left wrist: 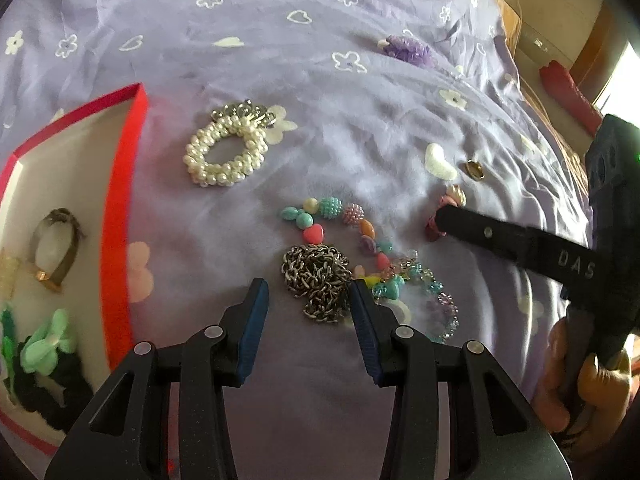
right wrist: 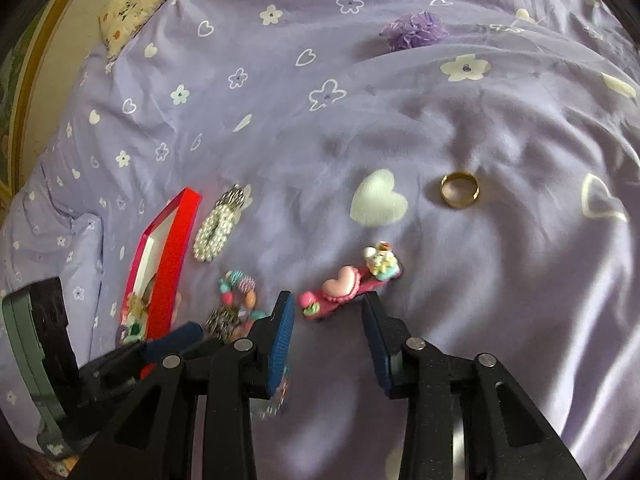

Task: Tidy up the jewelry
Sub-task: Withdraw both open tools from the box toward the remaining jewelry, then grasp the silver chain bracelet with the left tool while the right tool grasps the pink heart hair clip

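Observation:
My left gripper point(left wrist: 307, 290) is open, its fingers on either side of a silver chain bracelet point(left wrist: 318, 282) on the purple bedsheet. A colourful bead bracelet point(left wrist: 340, 220) lies just beyond and to the right of it. My right gripper point(right wrist: 329, 302) is open just in front of a pink hair clip point(right wrist: 348, 286) with a heart charm; the clip shows in the left wrist view point(left wrist: 440, 216) partly behind the right finger. A red box point(left wrist: 120, 200) at the left holds a ring, a green bow and dark hair ties. It also shows in the right wrist view point(right wrist: 168, 256).
A pearl bracelet point(left wrist: 224, 152) lies beside the box. A gold ring point(right wrist: 459, 190) sits to the right of the clip. A purple flower scrunchie point(right wrist: 414, 30) lies far back. A beaded blue-purple bracelet point(left wrist: 436, 300) lies right of the chain. A pillow point(right wrist: 136, 4) is at the far left.

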The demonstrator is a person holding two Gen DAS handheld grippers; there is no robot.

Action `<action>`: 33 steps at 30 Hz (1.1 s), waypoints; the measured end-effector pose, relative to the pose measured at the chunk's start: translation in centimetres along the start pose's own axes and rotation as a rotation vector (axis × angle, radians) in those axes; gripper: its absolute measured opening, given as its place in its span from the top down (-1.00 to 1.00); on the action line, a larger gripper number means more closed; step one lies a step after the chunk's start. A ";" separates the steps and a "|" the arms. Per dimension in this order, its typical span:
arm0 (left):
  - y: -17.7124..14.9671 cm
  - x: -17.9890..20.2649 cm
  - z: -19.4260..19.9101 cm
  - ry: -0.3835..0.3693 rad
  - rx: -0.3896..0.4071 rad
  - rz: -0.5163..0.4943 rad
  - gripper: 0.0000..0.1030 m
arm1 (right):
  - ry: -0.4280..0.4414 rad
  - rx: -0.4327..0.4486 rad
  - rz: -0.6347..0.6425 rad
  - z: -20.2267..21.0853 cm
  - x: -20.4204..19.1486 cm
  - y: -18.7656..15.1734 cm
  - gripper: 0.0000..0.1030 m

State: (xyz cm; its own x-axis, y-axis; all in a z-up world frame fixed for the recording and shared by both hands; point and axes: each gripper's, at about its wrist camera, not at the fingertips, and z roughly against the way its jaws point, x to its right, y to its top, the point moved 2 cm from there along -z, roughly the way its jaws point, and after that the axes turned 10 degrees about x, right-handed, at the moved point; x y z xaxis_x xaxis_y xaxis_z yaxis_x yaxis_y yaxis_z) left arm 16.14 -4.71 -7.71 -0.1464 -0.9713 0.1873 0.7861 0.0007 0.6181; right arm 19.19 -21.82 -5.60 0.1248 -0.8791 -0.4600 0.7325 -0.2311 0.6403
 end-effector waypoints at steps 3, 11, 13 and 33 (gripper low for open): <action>0.1 0.2 -0.3 -0.015 0.005 -0.011 0.45 | -0.011 0.008 0.017 -0.7 -0.2 0.3 0.37; 0.1 0.2 0.0 -0.052 0.029 -0.015 0.88 | -0.041 0.032 0.052 -0.9 -0.4 0.4 0.64; 0.1 0.2 0.4 -0.053 0.040 -0.013 0.88 | -0.038 0.039 0.054 -0.4 -0.4 0.4 0.64; 0.0 -2.3 7.4 -0.038 0.182 0.054 0.89 | 0.063 0.065 0.076 3.5 -3.7 -0.5 0.65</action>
State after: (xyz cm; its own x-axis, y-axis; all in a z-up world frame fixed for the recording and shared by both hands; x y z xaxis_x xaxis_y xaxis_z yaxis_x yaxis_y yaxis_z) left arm 12.00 -0.69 -2.46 -0.1322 -0.9589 0.2511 0.6728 0.0992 0.7332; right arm 15.98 -19.88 -2.07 0.2216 -0.8675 -0.4454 0.6746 -0.1934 0.7124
